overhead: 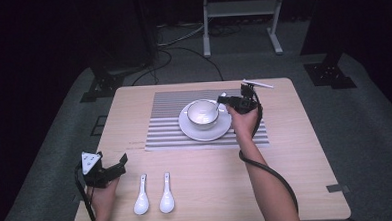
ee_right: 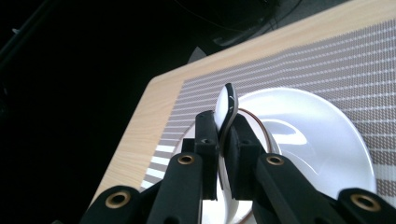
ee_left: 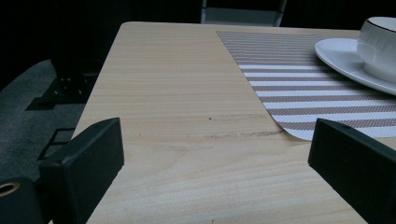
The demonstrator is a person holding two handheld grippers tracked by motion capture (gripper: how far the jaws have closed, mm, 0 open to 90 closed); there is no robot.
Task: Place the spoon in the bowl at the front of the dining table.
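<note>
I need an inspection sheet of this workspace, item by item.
Surface: pale wooden table with grey striped placemat.
Job's things: white bowl on white saucer; small white spoon clamped over the bowl.
Clutter: two white ceramic spoons near the front edge.
Grippers: right gripper shut on the spoon; left gripper open, empty.
Cables: black cable along the right forearm.
Surroundings: dark floor, white metal frame.

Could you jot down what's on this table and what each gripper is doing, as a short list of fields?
Table: wooden table
Placemat: striped placemat
Dishes: white bowl standing on a white plate
Right gripper: shut on a white spoon, held over the bowl
Left gripper: open, holding nothing, near the table's left front
Spare spoons: two spoons side by side near the front edge
</note>
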